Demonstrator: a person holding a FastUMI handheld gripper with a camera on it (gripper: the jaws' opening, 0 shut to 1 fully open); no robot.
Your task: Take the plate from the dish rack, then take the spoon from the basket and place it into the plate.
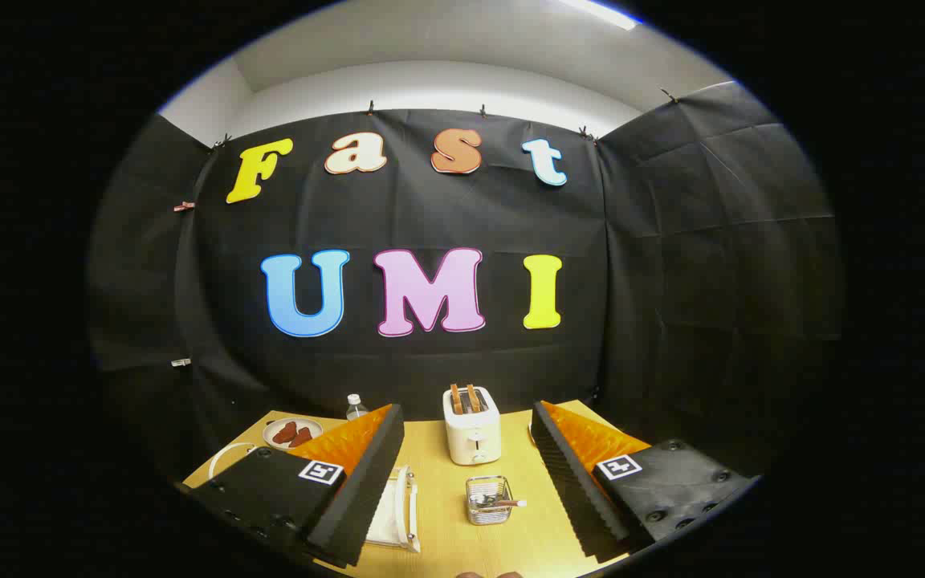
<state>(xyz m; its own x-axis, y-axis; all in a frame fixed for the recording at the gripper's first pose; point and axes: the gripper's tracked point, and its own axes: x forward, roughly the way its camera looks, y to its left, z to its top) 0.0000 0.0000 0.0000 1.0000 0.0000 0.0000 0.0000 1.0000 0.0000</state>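
wooden table (446,514) with a yellowish top sat in a booth, black cloth wall (430,217) behind and on both sides, white ceiling above with a light strip near the top. gripper (468,482) hovered over the near part of the table, fingers spread wide apart, nothing held between them.

nearest, between the fingers, sat the small wire basket (487,501), with the spoon (503,503) lying in it. spoon's long axis ran roughly crosswise to the fingers, handle end sticking out over the basket's rim toward the right finger; bowl end hard to make out. just beside the left finger stood the white dish rack (398,514), partly hidden by that finger; the plate (386,518) looked like a pale sheet standing on edge in it, its long axis running away from the camera, mostly covered.

beyond the basket, a white toaster (472,433) stood upright with two slices poking out of the slots. farther left, past the left finger, a small plate with brown food (292,432) and a clear water bottle (356,406) near the back wall. a white curved rim (226,459) showed near the table's left edge, cannot tell what it was.
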